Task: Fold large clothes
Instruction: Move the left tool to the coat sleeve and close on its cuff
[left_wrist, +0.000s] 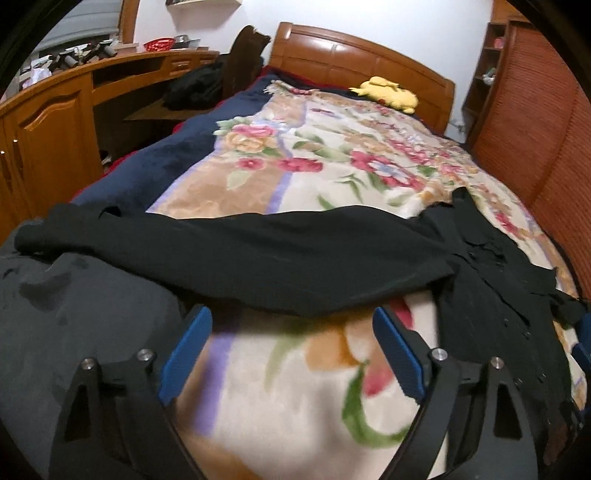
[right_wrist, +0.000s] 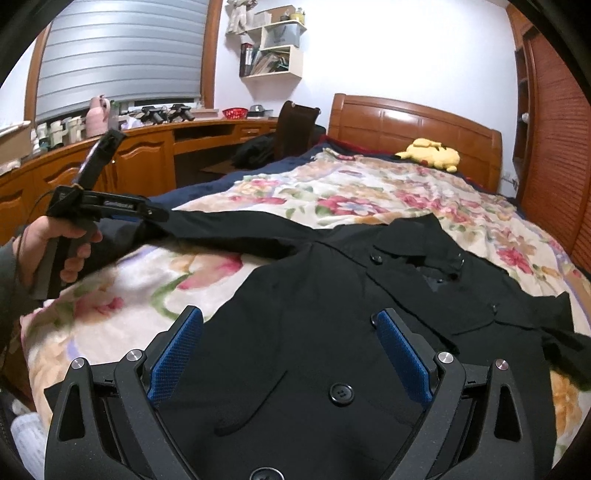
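Note:
A large black buttoned coat (right_wrist: 332, 332) lies spread on the floral blanket (right_wrist: 351, 195) of a bed. Its left sleeve (left_wrist: 258, 254) stretches out sideways across the bed. My left gripper (left_wrist: 291, 332) is open and empty, hovering just short of the sleeve's near edge. In the right wrist view the left gripper (right_wrist: 147, 214) shows by the sleeve's end, held in a hand. My right gripper (right_wrist: 288, 332) is open and empty above the coat's front, near a black button (right_wrist: 340, 394). The right gripper's blue fingertips (left_wrist: 583, 332) peek in at the left wrist view's right edge.
A yellow plush toy (right_wrist: 432, 153) lies by the wooden headboard (right_wrist: 413, 125). A wooden desk with cabinets (right_wrist: 147, 155) and a chair (right_wrist: 295, 125) stand left of the bed. A slatted wardrobe (right_wrist: 554, 140) is on the right. Grey cloth (left_wrist: 74, 314) lies at the near left.

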